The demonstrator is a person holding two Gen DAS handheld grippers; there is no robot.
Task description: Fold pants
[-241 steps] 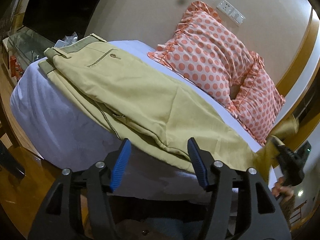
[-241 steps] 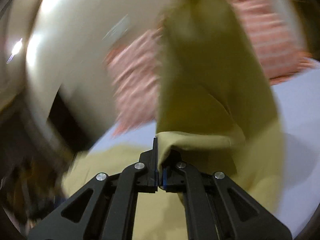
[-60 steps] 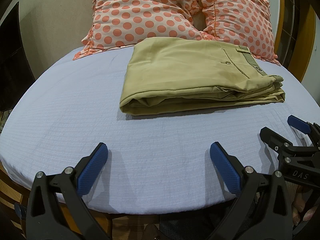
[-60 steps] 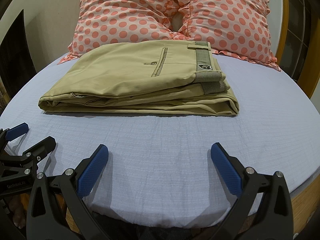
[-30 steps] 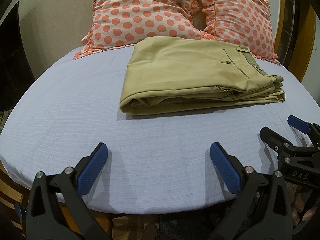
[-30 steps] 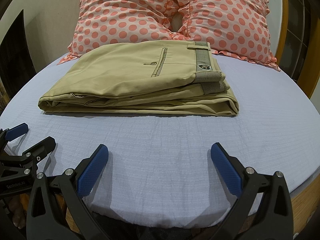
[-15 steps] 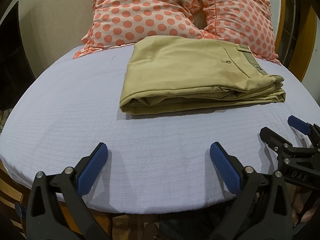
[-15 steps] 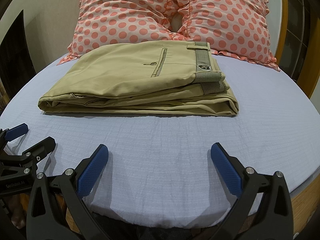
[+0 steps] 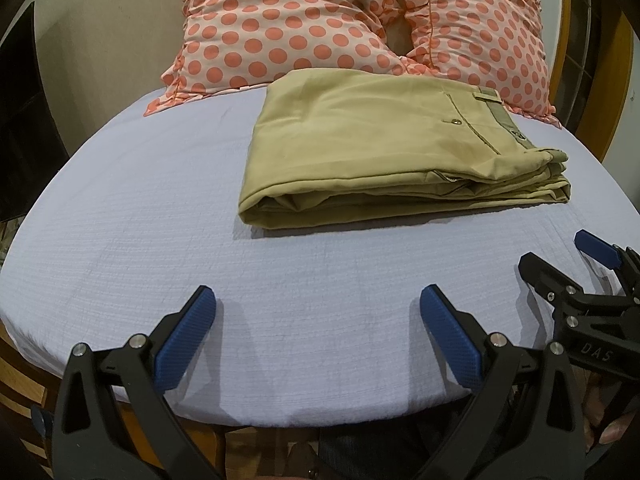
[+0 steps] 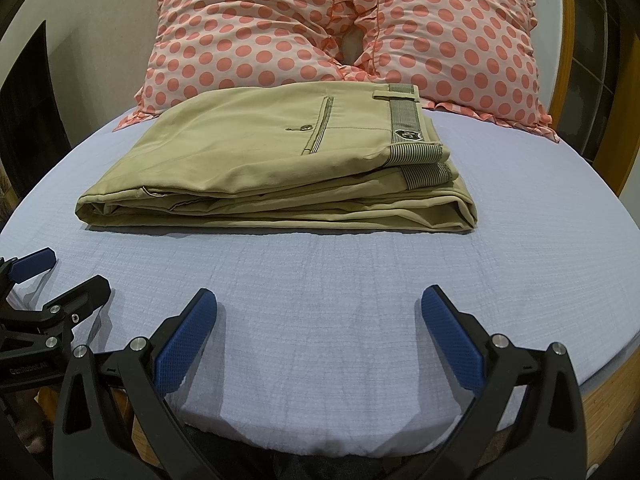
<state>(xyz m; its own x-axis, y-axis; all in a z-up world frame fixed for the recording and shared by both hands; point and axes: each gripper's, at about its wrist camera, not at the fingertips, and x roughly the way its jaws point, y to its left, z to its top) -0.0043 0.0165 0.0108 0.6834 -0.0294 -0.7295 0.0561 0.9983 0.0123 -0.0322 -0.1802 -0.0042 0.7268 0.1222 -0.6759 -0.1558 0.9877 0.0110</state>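
A: Left wrist view. Khaki pants [image 9: 400, 152] lie folded into a flat stack on the bed [image 9: 160, 240], toward its head edge, just in front of two polka-dot pillows [image 9: 280, 28]. Waistband end points to the bed's right side. Left gripper [image 9: 318, 316] hangs over the foot edge, jaws spread wide, nothing between them.

B: Right wrist view agrees. Pants [image 10: 280, 164] sit as one layered bundle, striped waistband [image 10: 404, 128] and back pocket button [image 10: 306, 128] on top, long folded edge facing the foot of the bed. Right gripper [image 10: 319, 316] is likewise spread, empty, well apart from the cloth.

A: Each gripper shows in the other's frame, at the foot edge: the right one at the lower right of mine, the left one at the lower left of yours.

B: Step in hand?

A: Judging by the stack, folding looks finished. Both tools are clear of the garment.

B: Anything left?

A: Possibly a tidy-up. Layers at the near edge gape a little, and the lower waistband sticks out past the upper. If wanted, that calls for a light press or a nudge along the near edge, without dragging the top layer askew.

B: Otherwise, leave it.
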